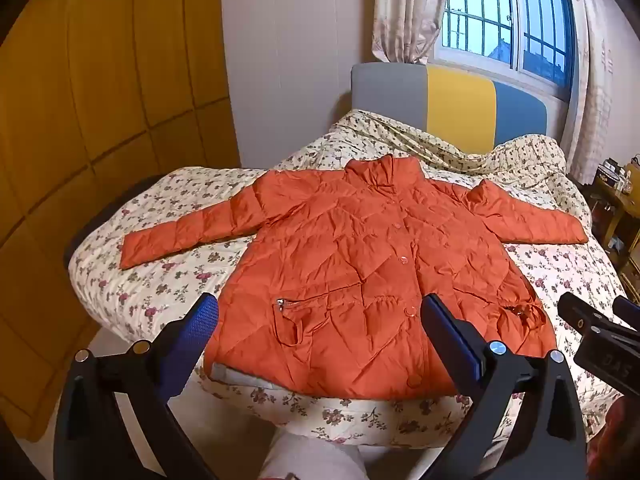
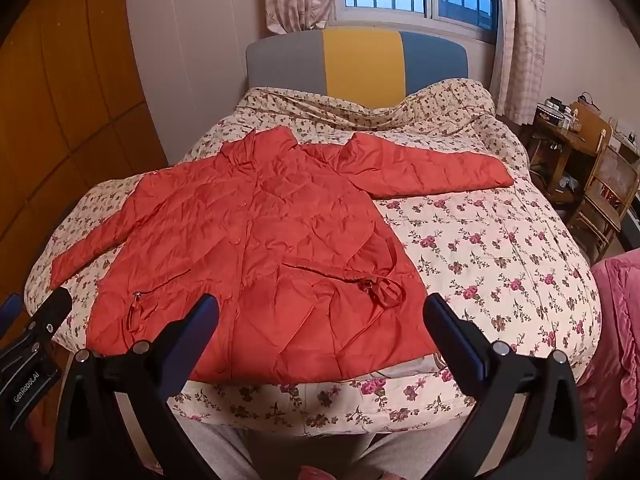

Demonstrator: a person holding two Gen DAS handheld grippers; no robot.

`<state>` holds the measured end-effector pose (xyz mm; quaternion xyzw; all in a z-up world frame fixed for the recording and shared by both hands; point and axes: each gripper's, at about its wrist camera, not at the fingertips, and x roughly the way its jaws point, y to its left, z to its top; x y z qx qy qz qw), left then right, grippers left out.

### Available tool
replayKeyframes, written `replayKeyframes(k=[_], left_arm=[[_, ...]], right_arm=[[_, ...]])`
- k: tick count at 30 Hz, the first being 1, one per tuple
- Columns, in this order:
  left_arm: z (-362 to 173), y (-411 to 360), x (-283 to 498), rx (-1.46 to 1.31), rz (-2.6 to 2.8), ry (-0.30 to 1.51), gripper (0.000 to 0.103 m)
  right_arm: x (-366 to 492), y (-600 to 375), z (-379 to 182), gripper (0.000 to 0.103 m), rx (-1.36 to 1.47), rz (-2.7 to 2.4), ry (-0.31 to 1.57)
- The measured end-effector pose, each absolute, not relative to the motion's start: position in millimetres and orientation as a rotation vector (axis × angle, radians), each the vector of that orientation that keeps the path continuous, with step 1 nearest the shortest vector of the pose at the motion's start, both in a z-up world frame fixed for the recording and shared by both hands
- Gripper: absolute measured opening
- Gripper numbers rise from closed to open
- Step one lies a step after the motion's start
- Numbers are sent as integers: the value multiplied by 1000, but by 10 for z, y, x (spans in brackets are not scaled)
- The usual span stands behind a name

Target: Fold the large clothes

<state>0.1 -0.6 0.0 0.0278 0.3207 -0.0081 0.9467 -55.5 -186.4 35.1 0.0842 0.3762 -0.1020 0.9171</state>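
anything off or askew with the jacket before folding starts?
Mostly fine: the orange quilted jacket lies flat, buttoned, sleeves spread on the floral quilt. Two oddities: its hem overhangs the bed's near edge, showing grey lining, and a loose drawcord loops untidily by the pocket. Both grippers hover open, off the fabric.

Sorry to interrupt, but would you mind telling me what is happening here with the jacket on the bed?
A person holding a two-finger gripper in each hand is about to fold an orange quilted jacket. It lies face up and buttoned on the floral bedspread, both sleeves spread out to the sides. The left gripper and the right gripper are both open, held near the hem at the foot of the bed, and neither touches the fabric. No fold has been made yet.
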Motion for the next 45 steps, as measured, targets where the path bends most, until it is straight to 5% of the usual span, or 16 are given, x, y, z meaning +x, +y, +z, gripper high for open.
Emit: replayKeyframes(k=[45], left_arm=[[-33,-34,-35,44,-29,647,100]], right_arm=[[-539,-1904,254,101,191,-200,811]])
